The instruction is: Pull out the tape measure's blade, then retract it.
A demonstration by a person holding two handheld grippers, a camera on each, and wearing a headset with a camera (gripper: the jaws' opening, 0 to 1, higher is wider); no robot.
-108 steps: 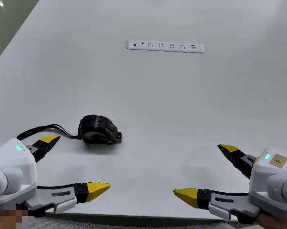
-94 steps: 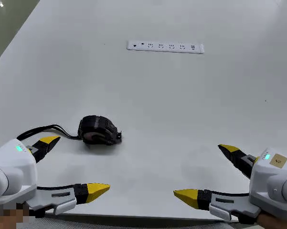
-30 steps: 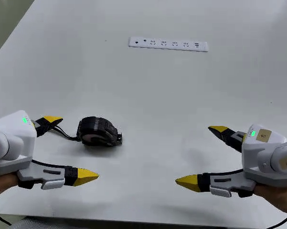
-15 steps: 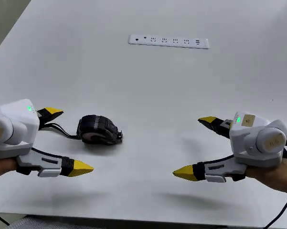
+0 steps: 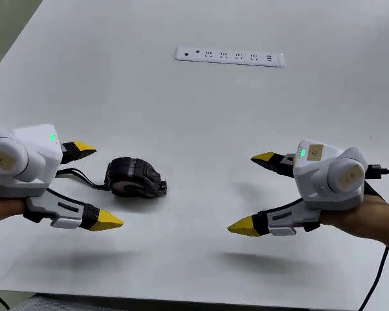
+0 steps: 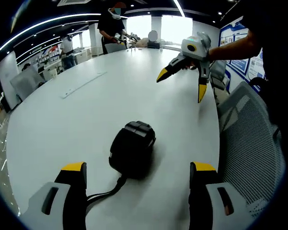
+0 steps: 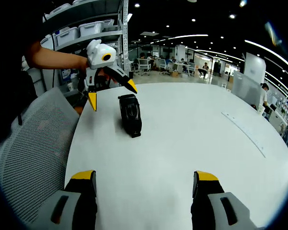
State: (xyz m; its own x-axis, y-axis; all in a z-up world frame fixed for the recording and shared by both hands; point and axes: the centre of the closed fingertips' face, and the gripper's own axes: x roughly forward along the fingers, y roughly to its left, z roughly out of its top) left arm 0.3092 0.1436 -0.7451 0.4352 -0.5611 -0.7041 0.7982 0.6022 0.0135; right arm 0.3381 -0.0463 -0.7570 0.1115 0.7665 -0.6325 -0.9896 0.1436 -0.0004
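A black tape measure (image 5: 134,177) sits on the white table (image 5: 200,116), on the left side and near the front edge. Its blade is all tucked inside, and a thin black cord (image 5: 74,173) runs out of it to the left. The left gripper (image 5: 99,184) hangs just above the table, right beside the tape measure on its left. Its two jaws with yellow tips are spread wide apart and hold nothing. They do not touch the tape measure. In the left gripper view the tape measure (image 6: 132,148) lies a little way ahead, in line with the gap between the two jaws. The right gripper (image 5: 247,192) is well apart from the tape measure, over on the right, and it points toward it. Its jaws are wide open too, with nothing in them. In the right gripper view the tape measure (image 7: 130,115) is far ahead, with the left gripper just behind it. A long white power strip (image 5: 230,56) lies far back on the table. A grey mesh chair (image 7: 33,143) stands by the table's edge
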